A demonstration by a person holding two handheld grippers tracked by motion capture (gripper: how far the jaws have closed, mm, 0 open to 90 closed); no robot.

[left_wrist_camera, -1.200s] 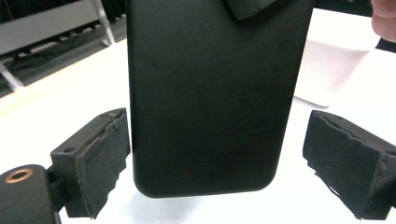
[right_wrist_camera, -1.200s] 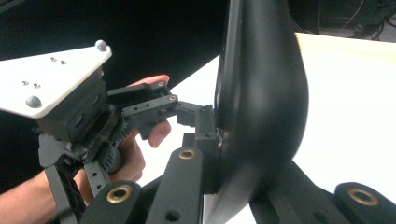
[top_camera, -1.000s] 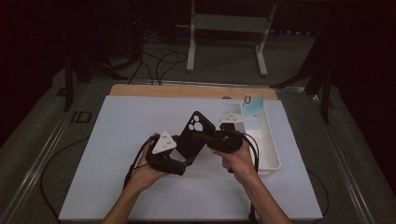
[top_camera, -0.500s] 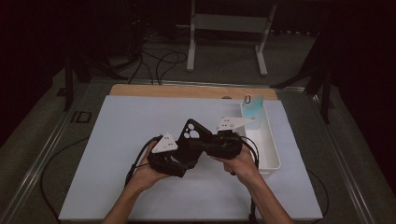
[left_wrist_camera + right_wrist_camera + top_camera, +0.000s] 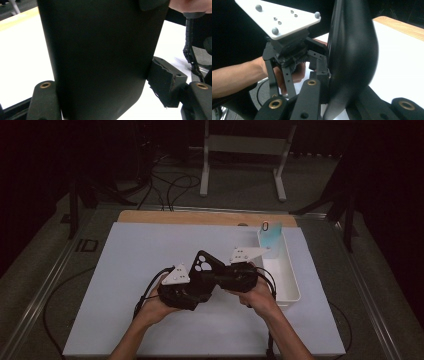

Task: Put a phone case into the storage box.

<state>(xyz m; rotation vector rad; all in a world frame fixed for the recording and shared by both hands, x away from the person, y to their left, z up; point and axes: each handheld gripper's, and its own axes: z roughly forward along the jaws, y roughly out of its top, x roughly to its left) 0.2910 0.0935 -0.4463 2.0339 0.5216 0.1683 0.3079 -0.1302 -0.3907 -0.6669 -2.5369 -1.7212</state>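
Observation:
A black phone case [image 5: 203, 267] with round camera holes is held above the white mat [image 5: 125, 265] between both grippers. My left gripper [image 5: 194, 285] grips it from the lower left and is shut on it. In the left gripper view the case's flat back [image 5: 100, 50] sits between the jaws of the left gripper [image 5: 105, 97]. My right gripper [image 5: 220, 276] grips the case from the right, also shut on it. The right gripper view shows the case [image 5: 352, 50] edge-on in the right gripper [image 5: 337, 102], with the left gripper's white plate [image 5: 278, 18] behind it.
A white bin [image 5: 292, 280] stands at the mat's right side, with a pale blue item [image 5: 270, 238] propped at its far end. A wooden board edge [image 5: 200, 217] runs along the back. Stand legs and cables lie beyond the table.
The phone case and both grippers have come slightly lower and nearer to the person, and the case now leans more to the left.

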